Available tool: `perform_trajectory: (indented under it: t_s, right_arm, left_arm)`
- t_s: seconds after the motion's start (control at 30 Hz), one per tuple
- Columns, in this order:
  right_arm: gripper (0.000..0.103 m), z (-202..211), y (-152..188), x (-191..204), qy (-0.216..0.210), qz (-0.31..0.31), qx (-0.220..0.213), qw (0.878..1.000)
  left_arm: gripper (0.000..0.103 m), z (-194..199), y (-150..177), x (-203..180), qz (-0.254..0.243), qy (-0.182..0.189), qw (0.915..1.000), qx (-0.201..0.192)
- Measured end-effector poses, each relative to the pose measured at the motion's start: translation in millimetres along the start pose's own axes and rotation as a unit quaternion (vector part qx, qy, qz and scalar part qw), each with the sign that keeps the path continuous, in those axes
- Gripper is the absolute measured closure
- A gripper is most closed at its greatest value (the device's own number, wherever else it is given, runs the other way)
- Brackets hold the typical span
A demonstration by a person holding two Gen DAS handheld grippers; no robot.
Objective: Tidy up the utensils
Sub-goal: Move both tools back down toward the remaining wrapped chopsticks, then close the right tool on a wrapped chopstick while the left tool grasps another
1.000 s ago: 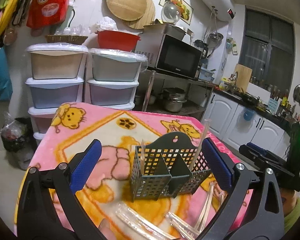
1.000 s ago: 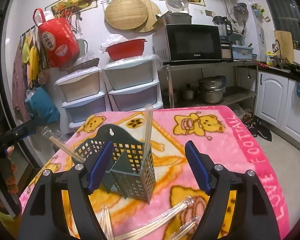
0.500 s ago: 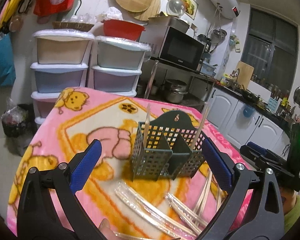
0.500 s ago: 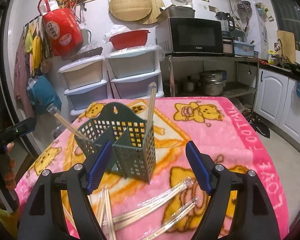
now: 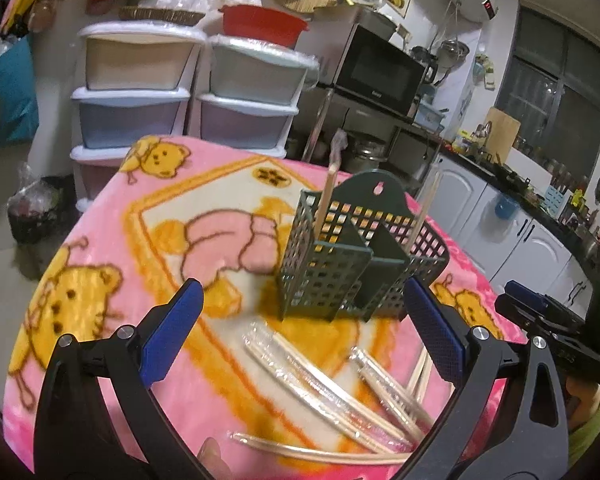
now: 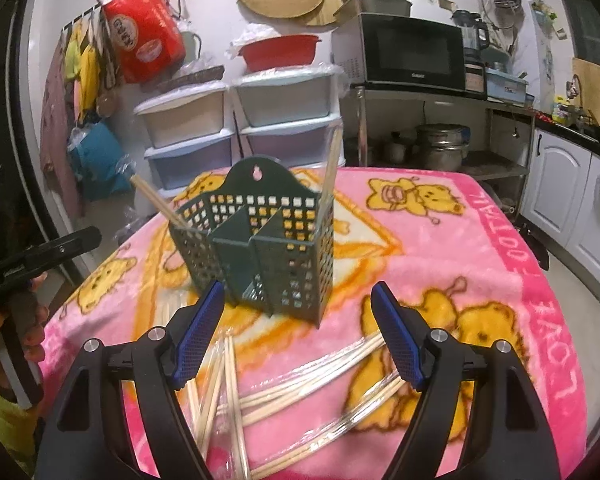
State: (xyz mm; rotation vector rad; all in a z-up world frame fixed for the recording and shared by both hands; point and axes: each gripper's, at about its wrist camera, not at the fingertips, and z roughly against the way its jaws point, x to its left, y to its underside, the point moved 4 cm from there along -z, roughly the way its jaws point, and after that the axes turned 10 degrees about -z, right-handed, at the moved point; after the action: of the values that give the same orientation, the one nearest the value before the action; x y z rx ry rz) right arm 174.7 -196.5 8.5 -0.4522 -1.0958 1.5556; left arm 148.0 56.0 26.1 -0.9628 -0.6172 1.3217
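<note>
A dark green perforated utensil holder (image 5: 352, 256) (image 6: 260, 248) stands on the pink blanket, with two wrapped chopsticks (image 5: 327, 196) (image 6: 332, 160) sticking up from its outer compartments. Several plastic-wrapped chopsticks (image 5: 328, 384) (image 6: 300, 384) lie loose on the blanket in front of it. My left gripper (image 5: 304, 332) is open above the loose chopsticks, with nothing between its blue pads. My right gripper (image 6: 298, 336) is open too, just in front of the holder and over the chopsticks. Each view shows the other gripper at its edge, held by a hand.
The table under the pink cartoon blanket (image 5: 112, 272) (image 6: 480, 264) has edges close on all sides. Stacked plastic drawers (image 5: 136, 92) and a microwave (image 6: 404, 52) on a metal rack stand behind it. White kitchen cabinets (image 5: 512, 236) run along the right.
Both grippers have sunk and tilted toward the table, so the holder sits higher in view and more of the loose chopsticks show. Neither gripper's jaws changed.
</note>
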Motion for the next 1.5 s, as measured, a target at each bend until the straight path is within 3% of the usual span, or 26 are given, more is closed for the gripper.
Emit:
perform_trajectory:
  t_s: [0.2, 0.43, 0.9, 1.27, 1.5]
  right_arm:
    - [0.035, -8, 14, 8, -0.009, 0.011, 0.023, 1.000]
    - [0.041, -22, 30, 20, -0.025, 0.023, 0.061, 0.998]
    - [0.063, -67, 64, 37, -0.051, 0.047, 0.162, 0.984]
    - [0.070, -101, 75, 34, -0.038, 0.061, 0.211, 0.975]
    - [0.070, -120, 71, 35, -0.032, 0.062, 0.226, 0.972]
  left_arm:
    - [0.011, -11, 17, 12, 0.010, -0.014, 0.9994, 0.031]
    - [0.011, -25, 38, 25, 0.033, -0.006, 0.9973, 0.065]
    - [0.056, -63, 73, 37, 0.085, 0.041, 0.9847, 0.147]
    - [0.076, -95, 74, 46, 0.096, 0.044, 0.9771, 0.185]
    - [0.079, -110, 68, 52, 0.096, 0.039, 0.9752, 0.195]
